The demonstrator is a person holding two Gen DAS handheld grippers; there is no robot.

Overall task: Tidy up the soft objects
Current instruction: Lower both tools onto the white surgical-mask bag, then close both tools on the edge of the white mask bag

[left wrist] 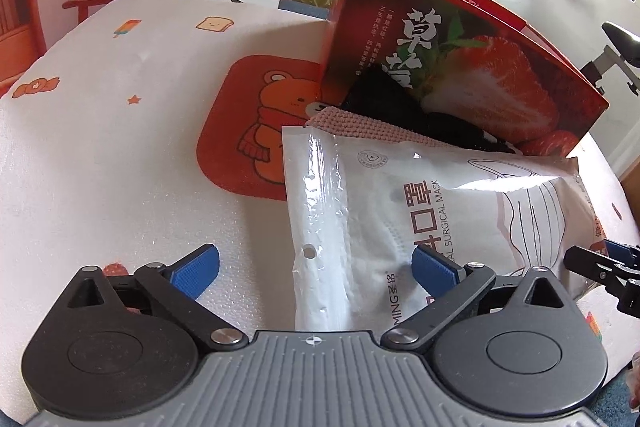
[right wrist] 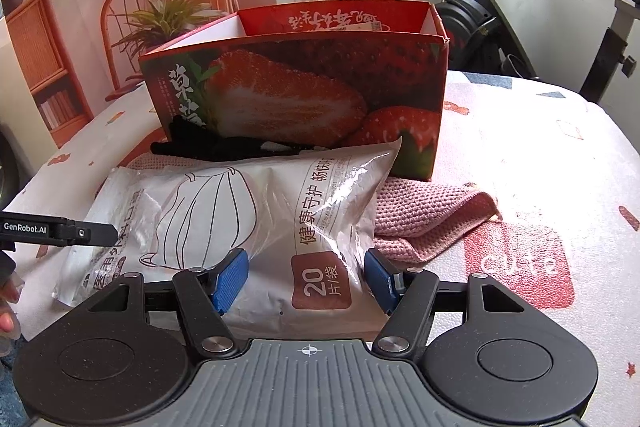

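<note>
A white bag of surgical masks (left wrist: 432, 211) (right wrist: 256, 211) lies on the table in front of a red strawberry box (left wrist: 452, 75) (right wrist: 320, 95). A pink knit cloth (left wrist: 360, 125) (right wrist: 432, 219) and a black soft item (left wrist: 384, 95) (right wrist: 224, 147) lie under and behind the bag, against the box. My left gripper (left wrist: 316, 273) is open, its jaws spread around the bag's sealed end. My right gripper (right wrist: 306, 281) is open, its blue pads (right wrist: 230, 279) on either side of the bag's other end, apart from it.
The table (left wrist: 100, 167) wears a white cloth with cartoon prints and a red bear patch (left wrist: 256, 131). An exercise bike (right wrist: 520, 7) stands behind the table. A wall mural with chair and plants is at the back.
</note>
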